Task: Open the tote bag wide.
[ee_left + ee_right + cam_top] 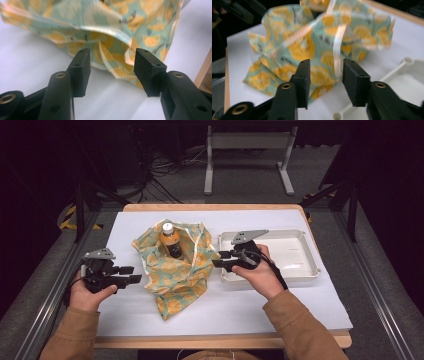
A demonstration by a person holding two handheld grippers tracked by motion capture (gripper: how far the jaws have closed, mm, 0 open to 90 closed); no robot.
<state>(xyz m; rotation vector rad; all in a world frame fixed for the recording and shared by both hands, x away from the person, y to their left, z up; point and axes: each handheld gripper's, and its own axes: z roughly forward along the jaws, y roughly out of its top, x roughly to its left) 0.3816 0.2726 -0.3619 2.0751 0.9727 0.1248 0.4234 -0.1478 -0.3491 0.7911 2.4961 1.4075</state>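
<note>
A teal cloth bag with orange citrus print (172, 270) lies crumpled in the middle of the white table cover, with a brown bottle with a white cap (170, 241) standing upright in its open mouth. My left gripper (134, 274) is open just left of the bag, its jaws wide and empty. In the left gripper view the bag (107, 30) is right ahead of the jaws. My right gripper (218, 258) is open at the bag's right edge. In the right gripper view the bag (312, 47) and its pale strap (337, 50) hang between the jaws, not clamped.
A white plastic tray (300, 270) sits at the right, partly under my right hand; its corner (404, 65) is in the right gripper view. The white table cover (240, 310) has free room in front. Metal rails run along both table sides.
</note>
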